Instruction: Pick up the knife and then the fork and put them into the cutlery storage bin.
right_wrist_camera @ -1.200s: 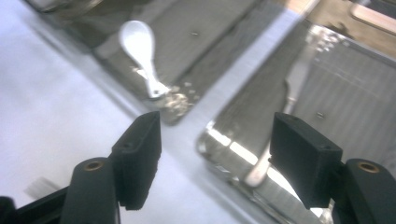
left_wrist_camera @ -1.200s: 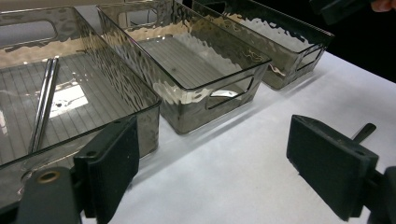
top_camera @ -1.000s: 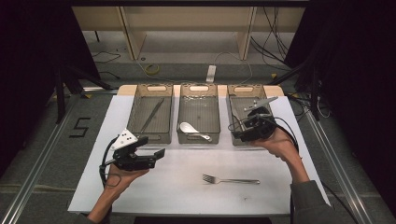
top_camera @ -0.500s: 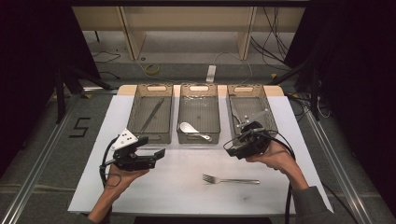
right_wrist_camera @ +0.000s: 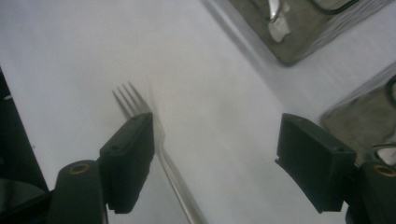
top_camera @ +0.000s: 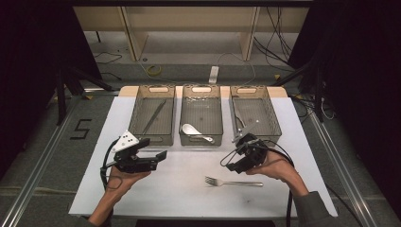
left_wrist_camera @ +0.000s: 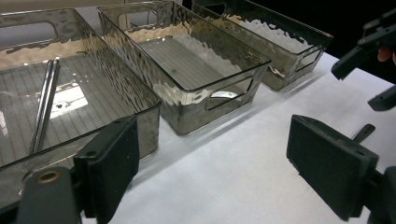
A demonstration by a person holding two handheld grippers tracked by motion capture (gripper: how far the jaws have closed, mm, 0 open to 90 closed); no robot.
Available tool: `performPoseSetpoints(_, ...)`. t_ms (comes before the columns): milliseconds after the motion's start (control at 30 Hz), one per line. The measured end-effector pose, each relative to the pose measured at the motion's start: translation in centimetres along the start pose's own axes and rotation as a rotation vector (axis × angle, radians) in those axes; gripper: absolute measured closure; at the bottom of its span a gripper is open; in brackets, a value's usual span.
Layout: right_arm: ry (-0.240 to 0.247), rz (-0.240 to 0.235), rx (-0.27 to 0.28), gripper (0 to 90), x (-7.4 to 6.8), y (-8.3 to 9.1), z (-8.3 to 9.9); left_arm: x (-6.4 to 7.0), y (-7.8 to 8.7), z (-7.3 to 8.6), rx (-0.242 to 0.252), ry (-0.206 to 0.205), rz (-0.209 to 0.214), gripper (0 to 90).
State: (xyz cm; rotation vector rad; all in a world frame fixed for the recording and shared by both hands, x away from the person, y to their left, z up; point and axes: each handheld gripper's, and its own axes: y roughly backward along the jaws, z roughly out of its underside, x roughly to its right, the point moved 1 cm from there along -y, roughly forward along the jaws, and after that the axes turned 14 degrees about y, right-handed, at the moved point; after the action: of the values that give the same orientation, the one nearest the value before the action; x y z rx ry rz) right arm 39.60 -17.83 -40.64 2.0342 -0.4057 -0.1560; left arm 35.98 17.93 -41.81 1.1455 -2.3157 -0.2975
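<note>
The fork (top_camera: 234, 182) is seen lying on the desk (top_camera: 189, 198) just below the released right claw (top_camera: 230, 163); the left claw (top_camera: 158, 157) is held released, well apart.

Silver fork (top_camera: 232, 182), white table (top_camera: 189, 198), smoky-grey bins (top_camera: 202, 116)

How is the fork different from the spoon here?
The fork lies loose on the white table, while the spoon sits inside the middle bin. The fork looks thin, long and metallic; the spoon looks white with a broad bowl. The open right gripper hovers near the fork. Both lie flat.
</note>
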Motion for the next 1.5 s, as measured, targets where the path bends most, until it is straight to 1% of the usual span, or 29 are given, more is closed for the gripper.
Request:
performPoseSetpoints(100,0.024,-0.002,-0.034,29.9,-0.4,-0.5,0.2,0.0,0.0,0.0,0.001,0.0,0.001,16.9)
performPoseSetpoints(200,0.03,-0.01,-0.061,30.7,-0.8,-1.0,0.6,0.0,0.0,0.0,-0.002,-0.002,0.001,16.9)
performPoseSetpoints(300,0.04,-0.02,-0.094,34.9,-1.1,-1.6,1.1,0.0,0.0,0.0,0.001,-0.002,0.001,16.9)
performPoseSetpoints(367,0.055,-0.021,-0.118,37.4,-1.6,-2.0,1.3,0.0,0.0,0.0,0.0,-0.002,0.0,16.9)
performPoseSetpoints(467,0.086,-0.018,-0.137,43.9,-2.0,-2.4,1.5,0.1,0.0,0.0,0.001,-0.005,0.001,16.9)
performPoseSetpoints(567,0.099,-0.018,-0.157,48.7,-2.3,-2.7,1.7,0.1,0.0,0.0,0.0,-0.004,0.001,16.9)
performPoseSetpoints(633,0.105,-0.031,-0.164,51.6,-2.4,-3.0,1.8,0.1,0.0,0.0,-0.001,-0.006,0.001,16.9)
performPoseSetpoints(667,0.097,-0.037,-0.167,53.0,-2.6,-3.2,1.7,0.1,0.0,0.0,-0.003,-0.008,0.001,16.9)
performPoseSetpoints(700,0.121,-0.038,-0.177,54.4,-2.6,-3.3,1.8,0.1,0.0,0.0,-0.004,-0.011,0.001,16.9)
performPoseSetpoints(733,0.119,-0.041,-0.18,55.9,-2.7,-3.5,1.8,0.1,0.0,0.0,-0.004,-0.011,0.001,16.9)
performPoseSetpoints(767,0.131,-0.046,-0.186,57.3,-2.7,-3.6,1.8,0.1,0.0,0.0,0.0,-0.004,0.003,16.9)
performPoseSetpoints(867,0.121,-0.05,-0.2,59.9,-2.9,-3.8,1.9,0.1,0.0,0.0,-0.004,-0.008,0.001,16.9)
performPoseSetpoints(967,0.122,-0.055,-0.21,62.3,-3.0,-4.1,1.9,0.1,0.0,0.0,-0.004,-0.012,0.004,16.9)
performPoseSetpoints(1100,0.154,-0.055,-0.223,65.9,-2.9,-4.4,2.2,0.1,0.0,0.0,-0.004,-0.011,0.004,16.9)
performPoseSetpoints(1267,0.153,-0.06,-0.23,68.7,-2.9,-4.6,2.2,0.2,0.0,0.0,-0.005,-0.012,0.004,16.9)
performPoseSetpoints(1300,0.148,-0.059,-0.232,69.0,-3.0,-4.6,2.2,0.2,-0.1,0.0,-0.005,-0.013,0.004,16.9)
performPoseSetpoints(1333,0.137,-0.065,-0.246,69.4,-3.0,-4.6,2.2,0.2,-0.1,0.0,-0.006,-0.014,0.003,16.9)
performPoseSetpoints(1367,0.161,-0.059,-0.242,70.0,-2.9,-4.8,2.3,0.2,-0.1,0.0,-0.006,-0.014,0.003,16.9)
performPoseSetpoints(1467,0.145,-0.064,-0.25,72.3,-3.0,-4.9,2.4,0.1,0.0,0.0,-0.005,-0.013,0.004,16.9)
performPoseSetpoints(1500,0.147,-0.064,-0.253,72.6,-3.0,-5.0,2.4,0.1,0.0,0.0,-0.007,-0.014,0.003,16.9)
